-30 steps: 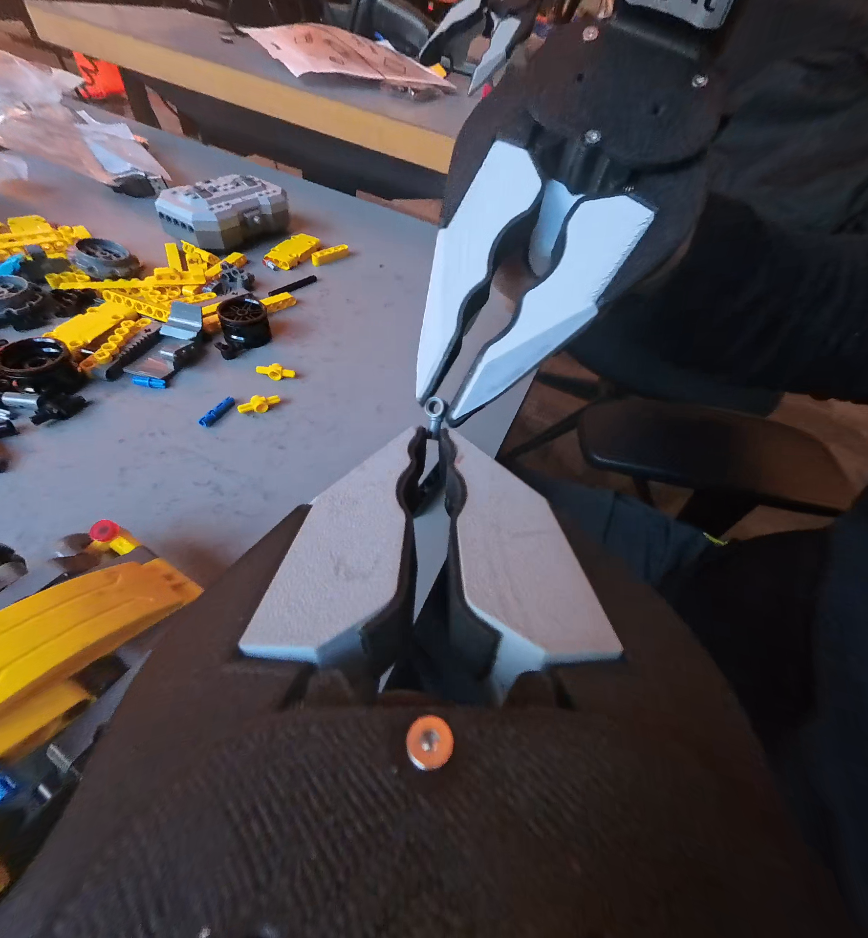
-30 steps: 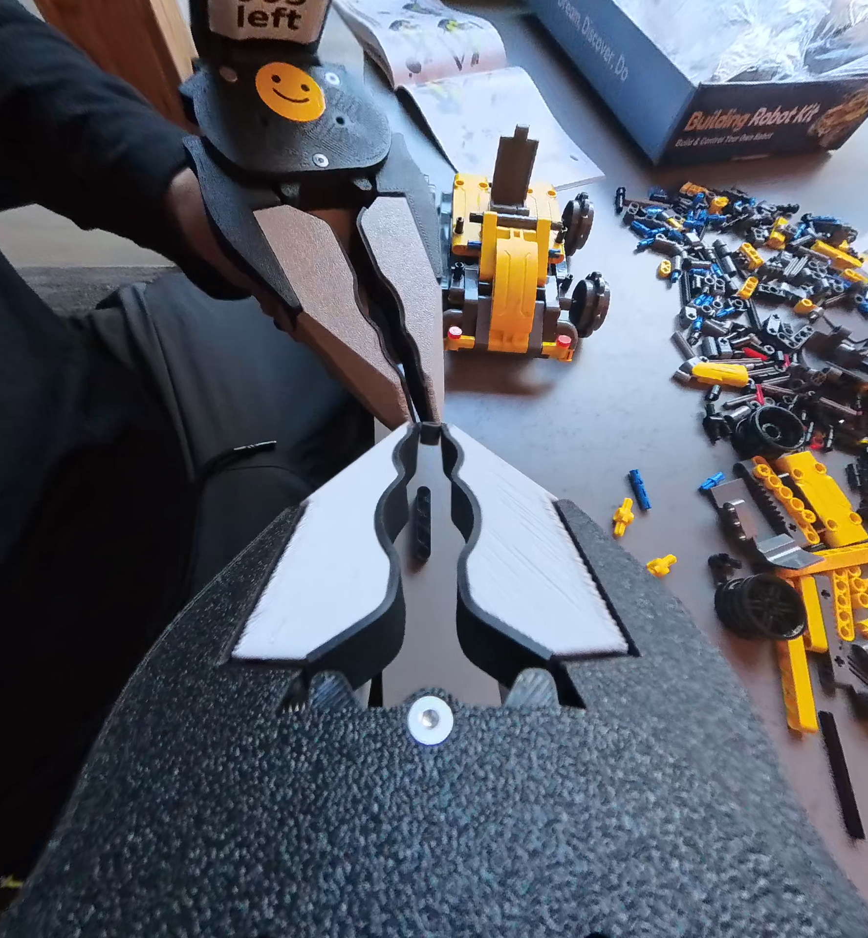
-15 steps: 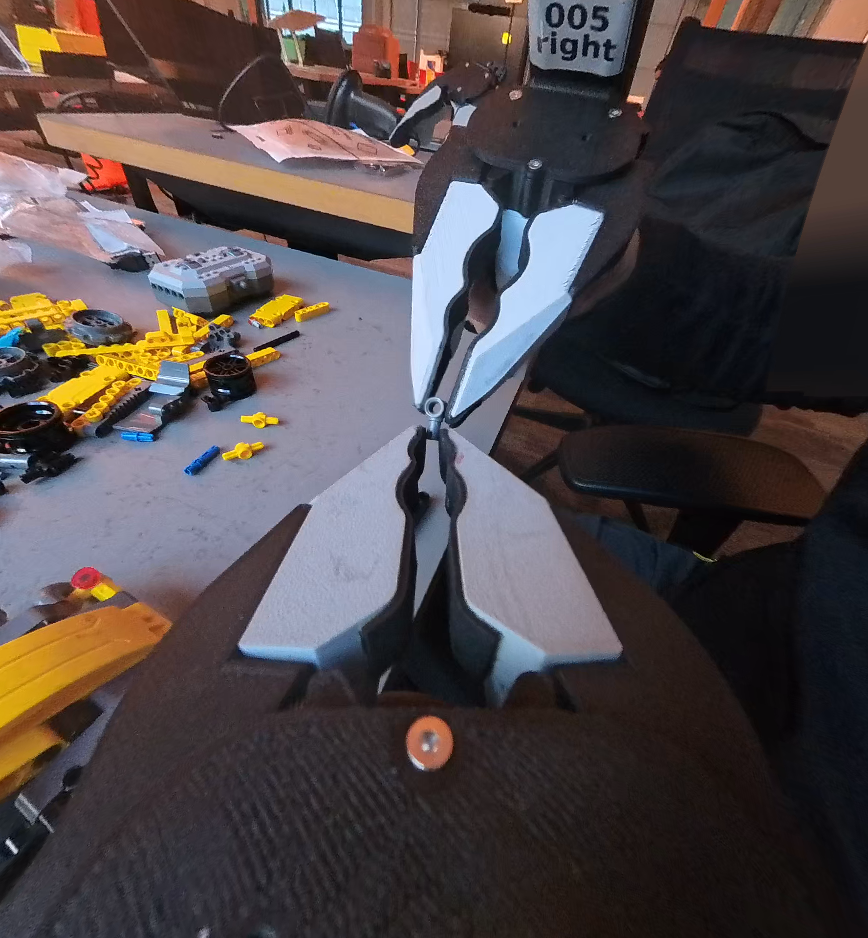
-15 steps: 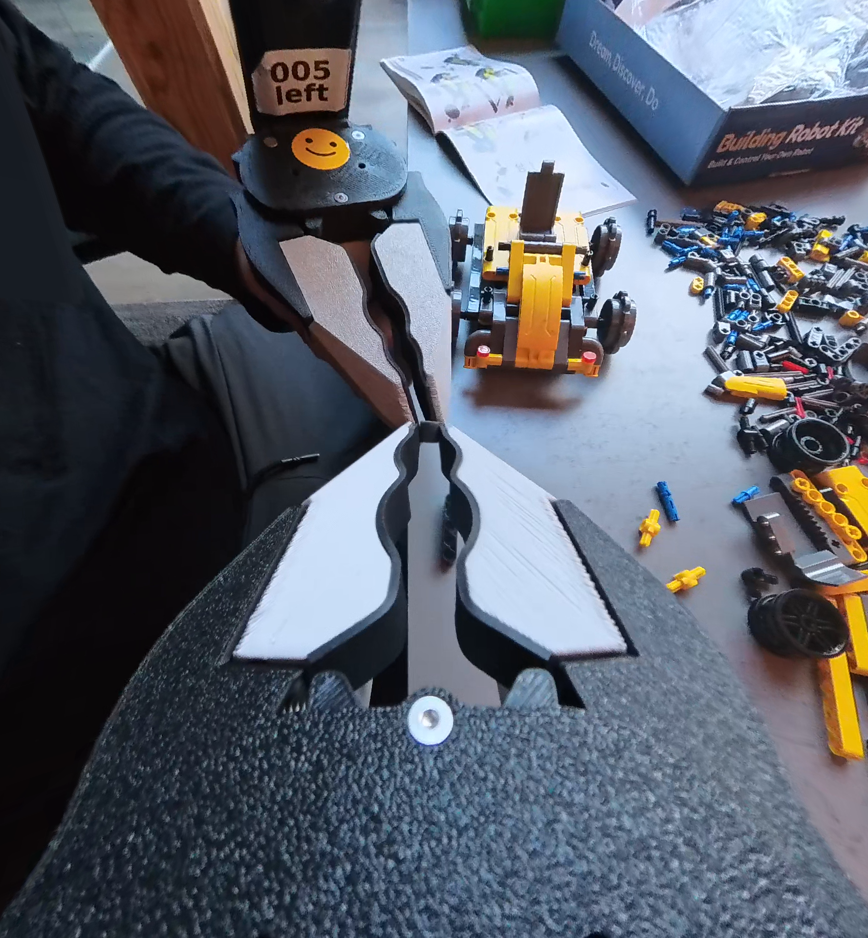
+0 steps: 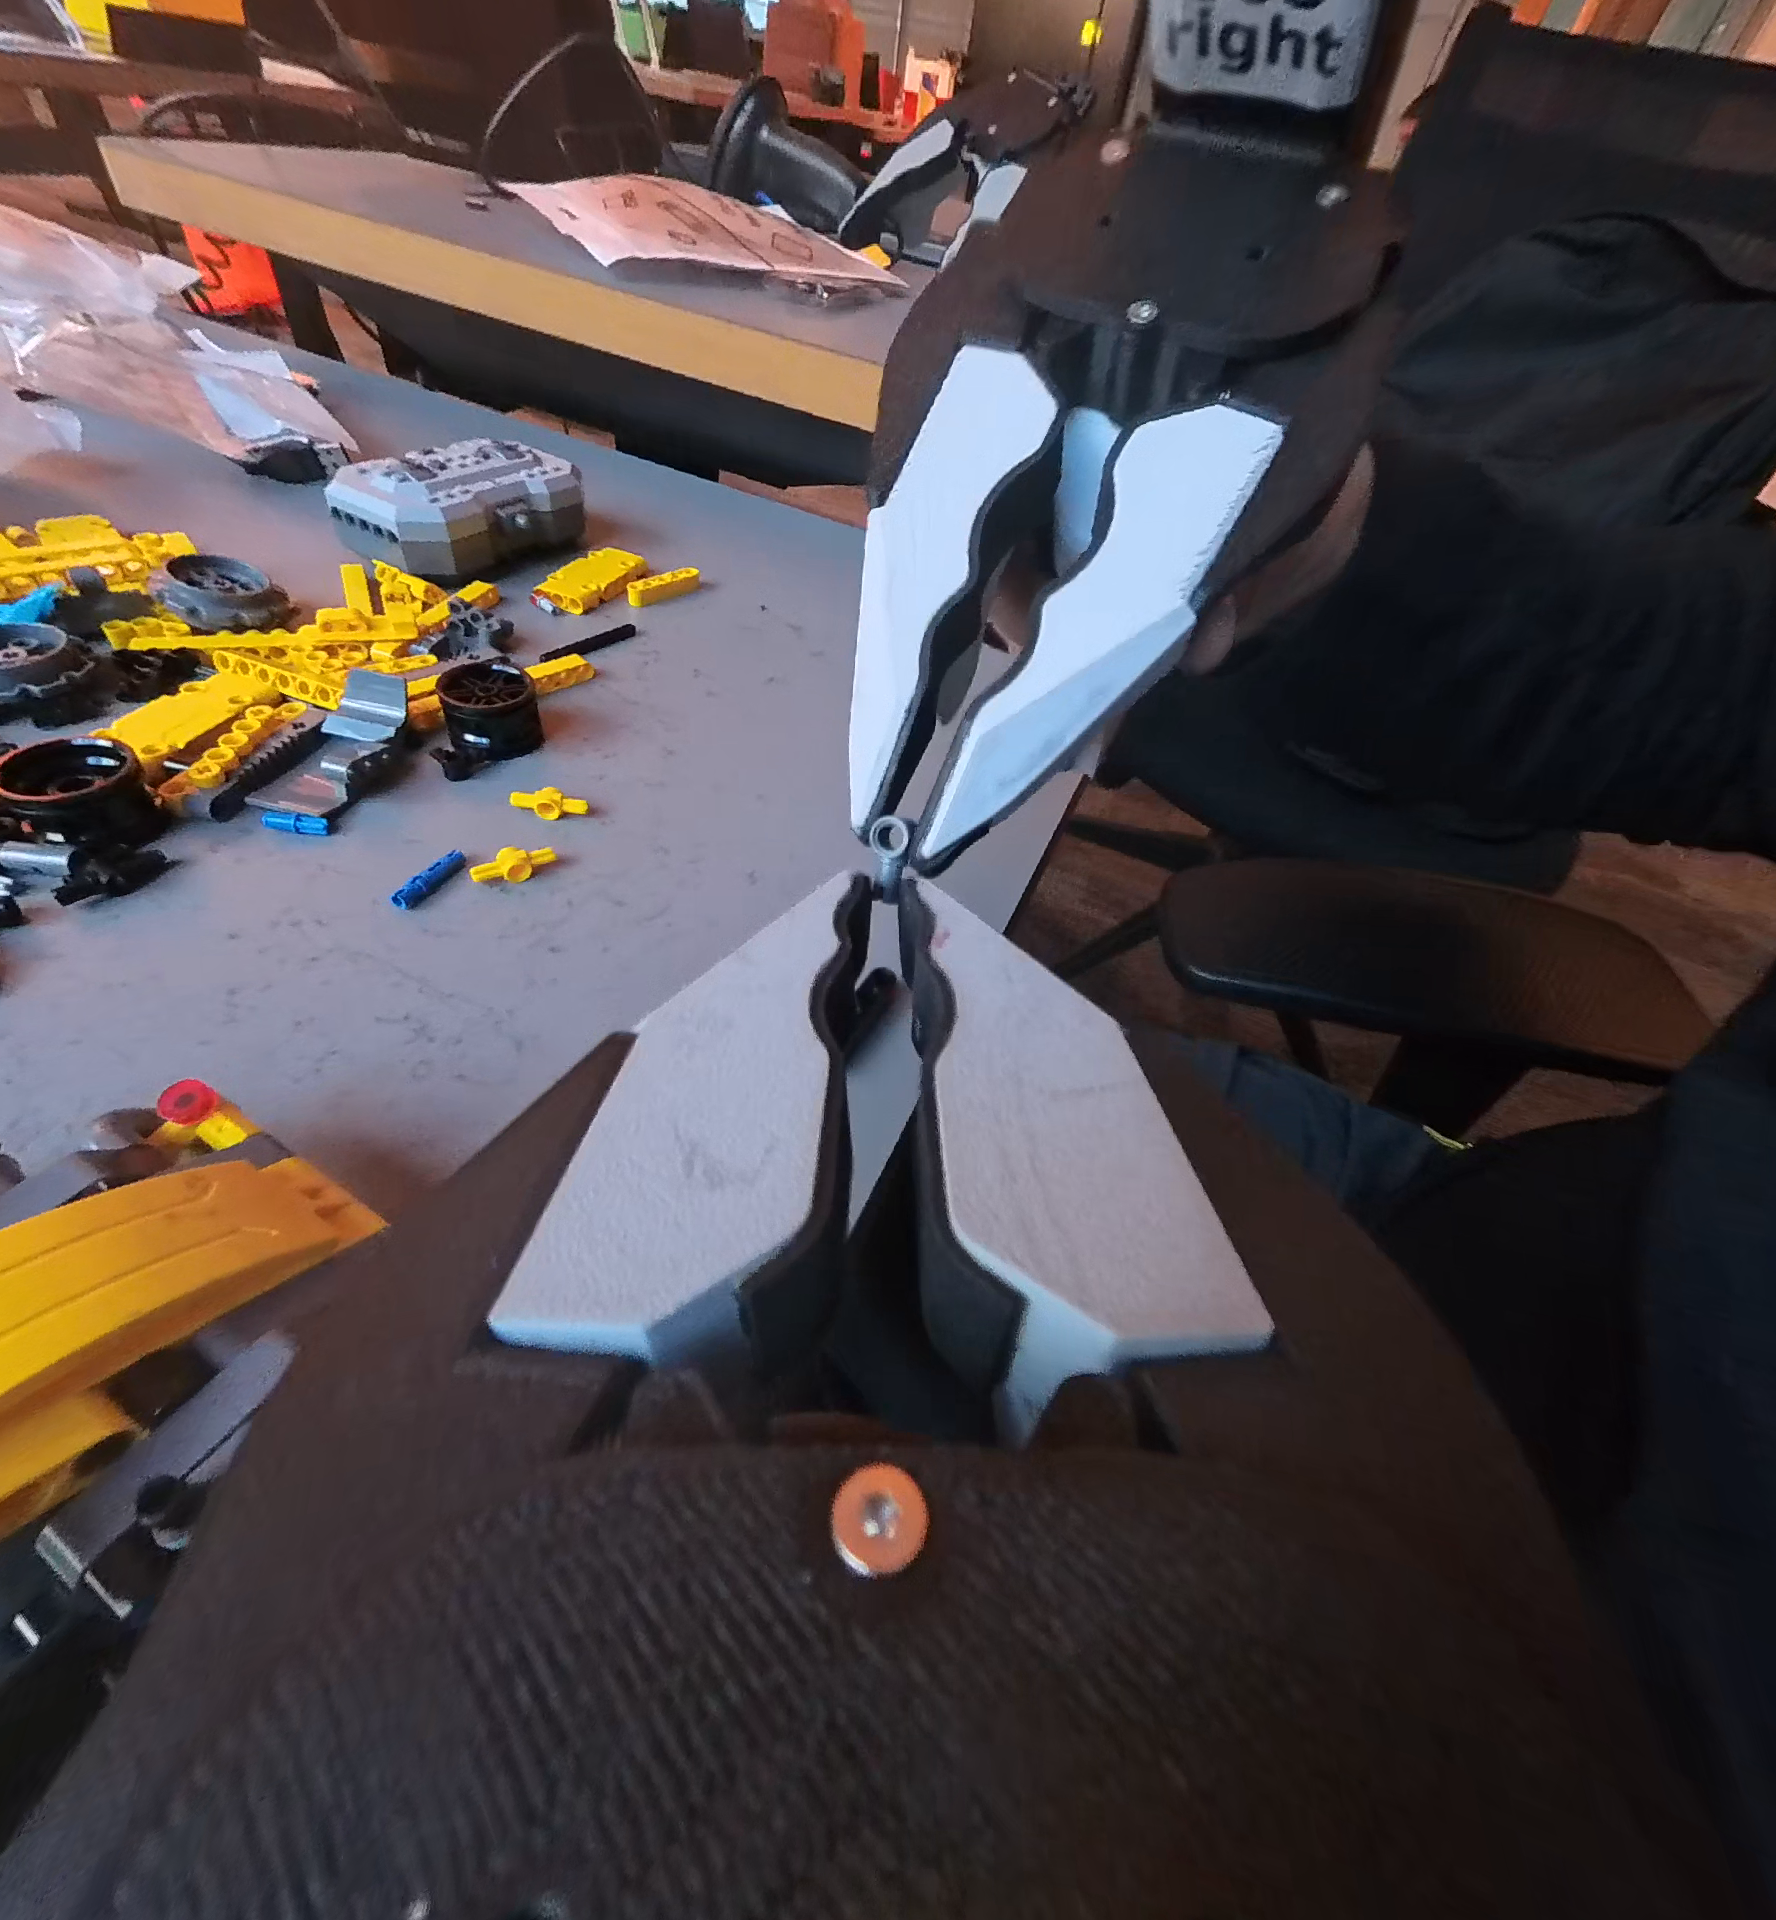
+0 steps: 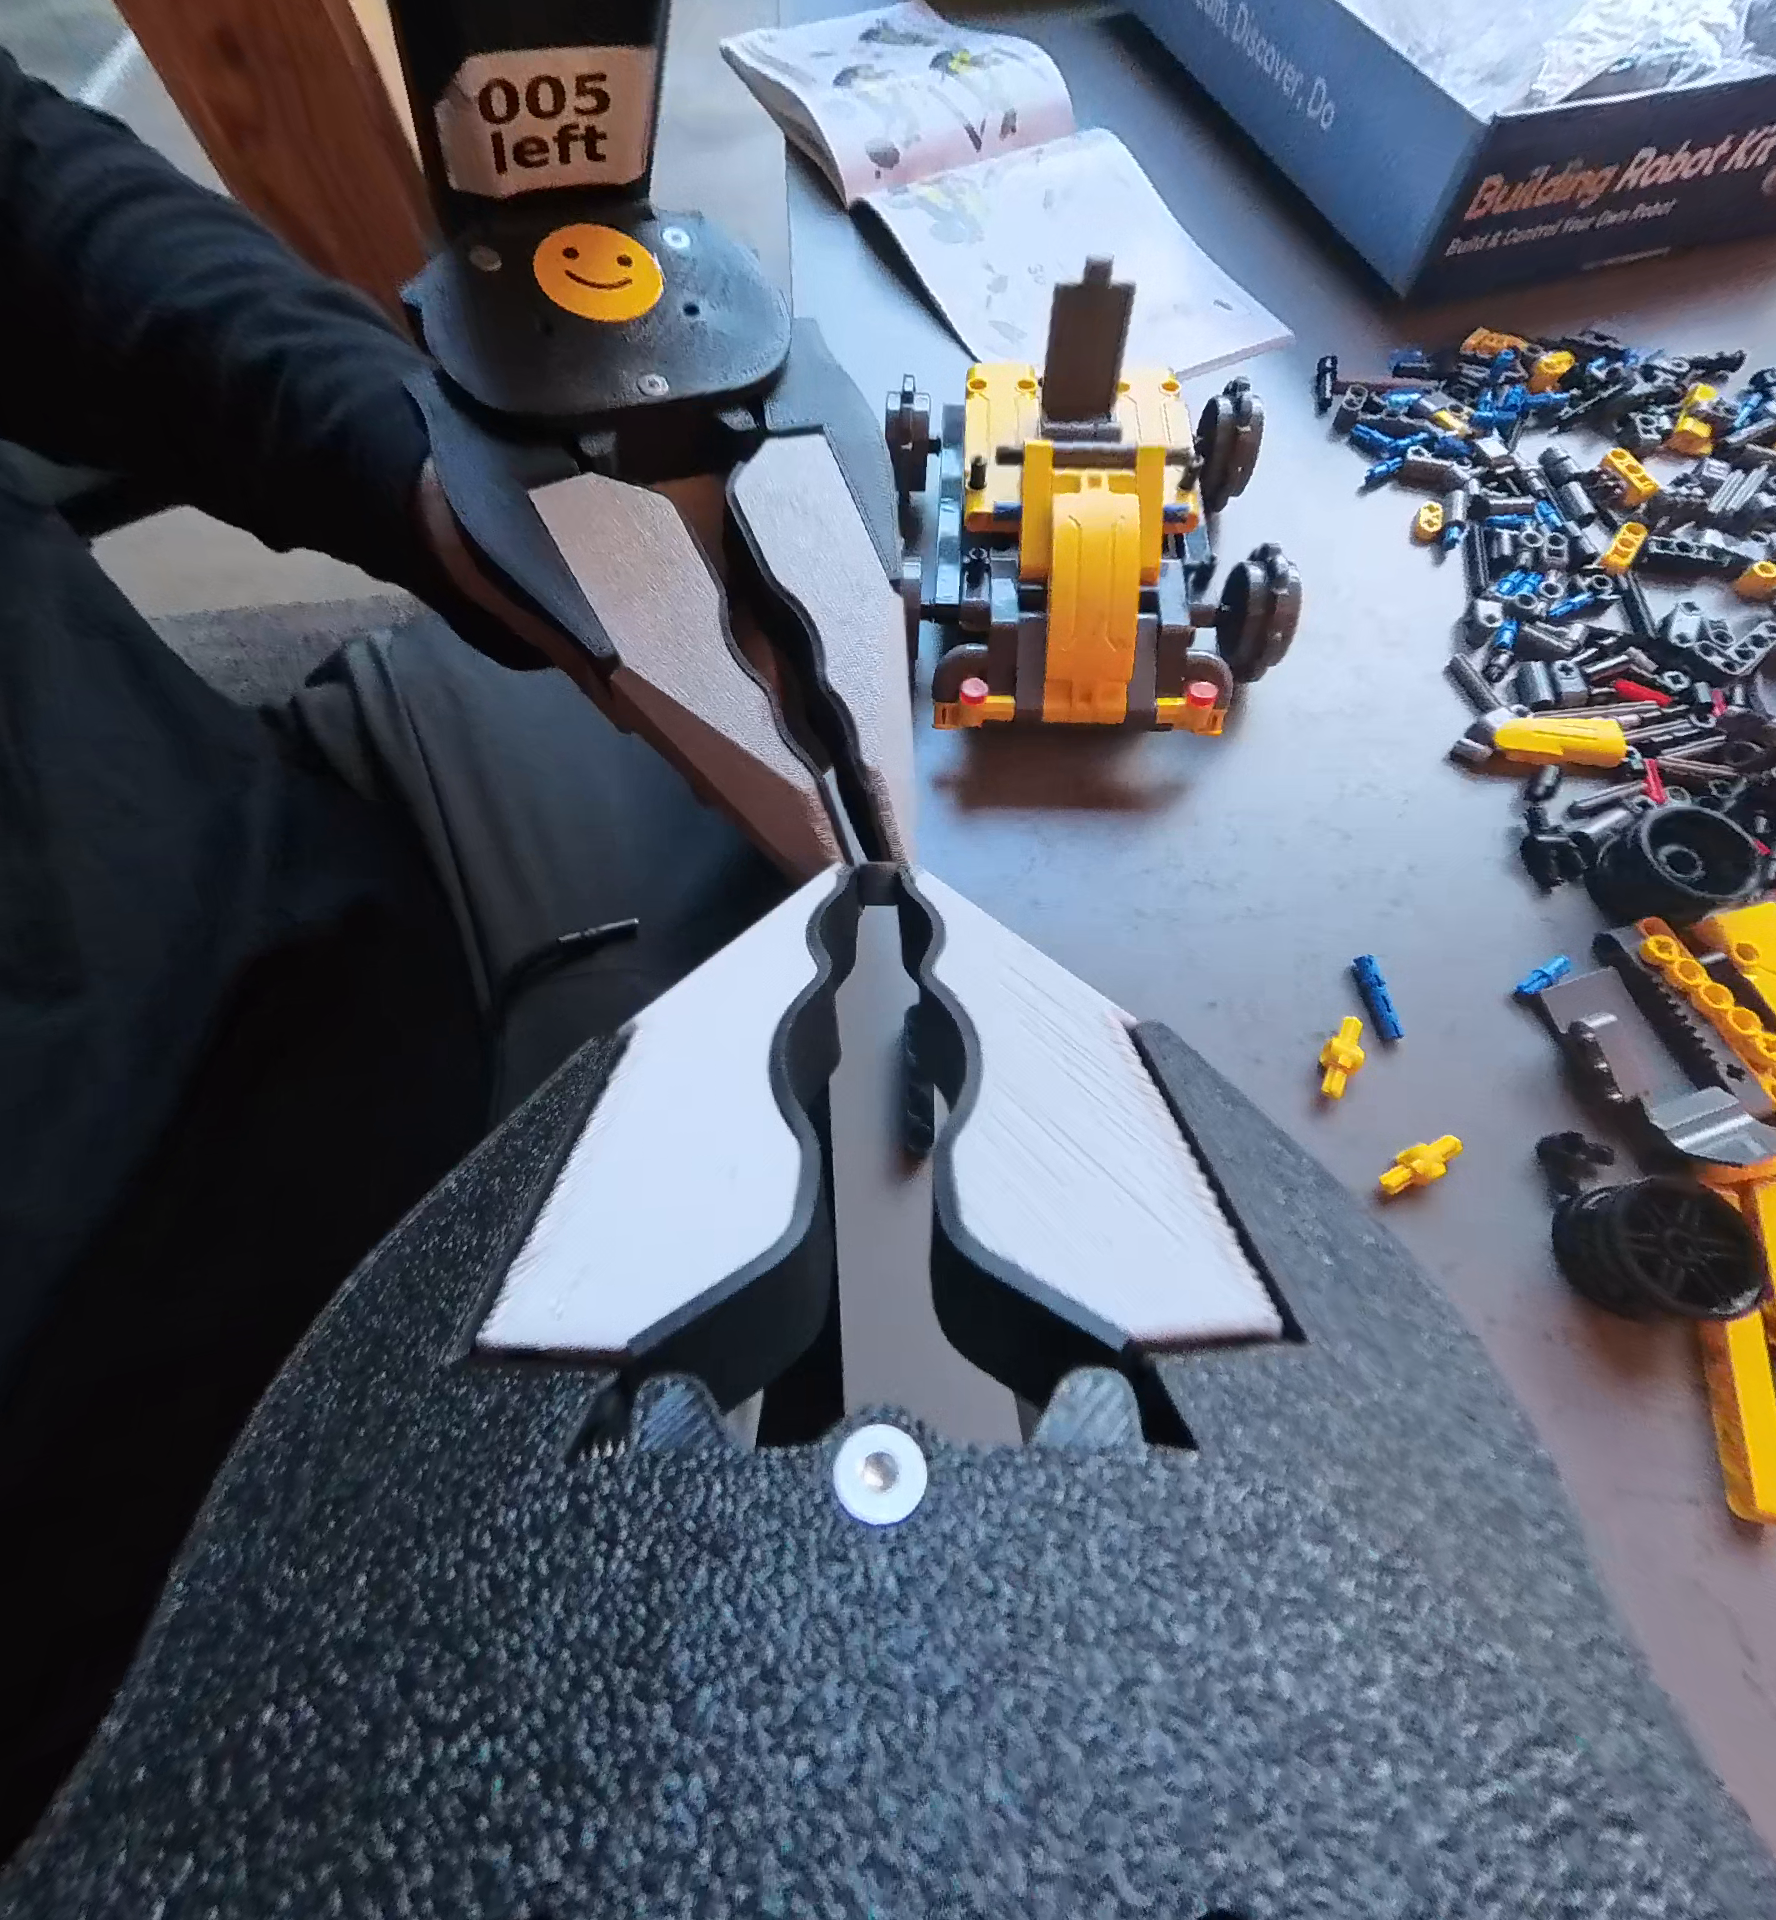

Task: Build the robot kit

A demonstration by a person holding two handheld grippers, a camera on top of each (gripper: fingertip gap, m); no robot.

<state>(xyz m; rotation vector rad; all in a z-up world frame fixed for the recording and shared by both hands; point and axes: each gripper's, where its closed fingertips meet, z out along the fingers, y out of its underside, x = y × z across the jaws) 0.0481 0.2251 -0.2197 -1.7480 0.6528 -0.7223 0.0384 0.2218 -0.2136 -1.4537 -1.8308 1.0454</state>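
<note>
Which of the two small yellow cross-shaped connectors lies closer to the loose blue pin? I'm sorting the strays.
The yellow connector right beside the blue pin, nearly touching it. The other yellow connector lies apart, nearer the black wheel.

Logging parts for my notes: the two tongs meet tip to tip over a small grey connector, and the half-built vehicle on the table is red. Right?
Not red: the right wrist view shows the half-built vehicle is yellow and dark grey. The tongs do meet over the small grey connector.

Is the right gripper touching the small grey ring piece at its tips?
Touching. The left wrist view shows the right gripper with its fingers closed on the small grey ring piece, no gap at either side. The left gripper meets the same piece from below.
</note>
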